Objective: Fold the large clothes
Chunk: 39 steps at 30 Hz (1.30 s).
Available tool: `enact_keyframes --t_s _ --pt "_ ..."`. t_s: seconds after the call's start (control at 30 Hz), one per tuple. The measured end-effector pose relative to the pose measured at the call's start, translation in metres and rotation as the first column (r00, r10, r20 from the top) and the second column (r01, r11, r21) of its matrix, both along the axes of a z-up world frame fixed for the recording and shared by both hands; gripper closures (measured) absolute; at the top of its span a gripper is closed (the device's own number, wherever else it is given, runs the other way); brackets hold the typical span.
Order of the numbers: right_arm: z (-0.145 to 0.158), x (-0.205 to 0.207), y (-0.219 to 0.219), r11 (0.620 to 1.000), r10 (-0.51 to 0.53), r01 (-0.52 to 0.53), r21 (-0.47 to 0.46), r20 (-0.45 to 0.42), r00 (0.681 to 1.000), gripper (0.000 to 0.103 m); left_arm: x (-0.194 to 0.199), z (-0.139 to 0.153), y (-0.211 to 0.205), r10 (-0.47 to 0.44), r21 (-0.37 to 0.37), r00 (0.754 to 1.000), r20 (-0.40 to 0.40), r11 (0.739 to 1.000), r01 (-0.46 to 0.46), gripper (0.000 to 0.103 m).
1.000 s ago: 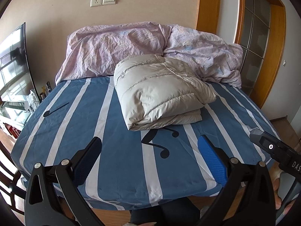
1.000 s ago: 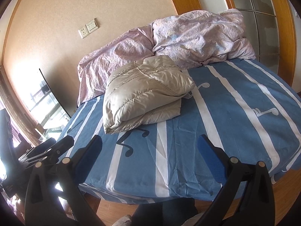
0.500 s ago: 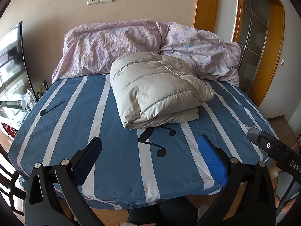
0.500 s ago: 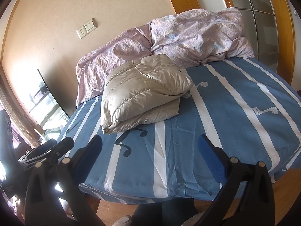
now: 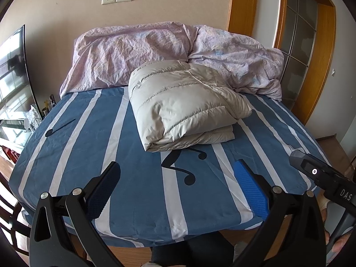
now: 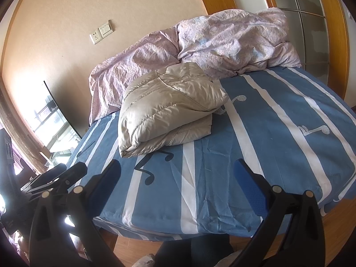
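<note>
A beige quilted down jacket lies folded into a thick bundle on the middle of the bed; it also shows in the right wrist view. My left gripper is open and empty, held above the bed's near edge, well short of the jacket. My right gripper is open and empty, also above the near edge, apart from the jacket. The right gripper's body shows at the right of the left wrist view, and the left gripper's body at the lower left of the right wrist view.
The bed has a blue sheet with white stripes and music notes. A crumpled pink duvet lies along the head by the wall. A TV and cluttered stand are at the left, a wooden-framed door at the right.
Both grippers have drifted slightly, so the jacket and bed sit a little lower and closer in view. The jacket has not moved. Both jaws stay open.
</note>
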State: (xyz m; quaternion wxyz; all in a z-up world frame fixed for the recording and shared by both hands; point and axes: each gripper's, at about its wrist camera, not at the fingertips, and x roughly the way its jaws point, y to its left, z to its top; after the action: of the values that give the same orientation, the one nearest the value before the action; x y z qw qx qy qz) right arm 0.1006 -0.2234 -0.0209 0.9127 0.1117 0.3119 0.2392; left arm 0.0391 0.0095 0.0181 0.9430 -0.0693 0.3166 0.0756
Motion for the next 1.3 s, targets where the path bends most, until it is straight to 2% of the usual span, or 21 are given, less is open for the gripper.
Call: enact_keyframes --t_s 1.3 --pt "-0.0016 0.0028 -0.002 1.0 0.003 -0.003 -0.003 -0.001 1.0 0.002 0.0011 0.0005 -0.0058 -0.022 0.014 1.0 0.006 1.0 0.022 0.001"
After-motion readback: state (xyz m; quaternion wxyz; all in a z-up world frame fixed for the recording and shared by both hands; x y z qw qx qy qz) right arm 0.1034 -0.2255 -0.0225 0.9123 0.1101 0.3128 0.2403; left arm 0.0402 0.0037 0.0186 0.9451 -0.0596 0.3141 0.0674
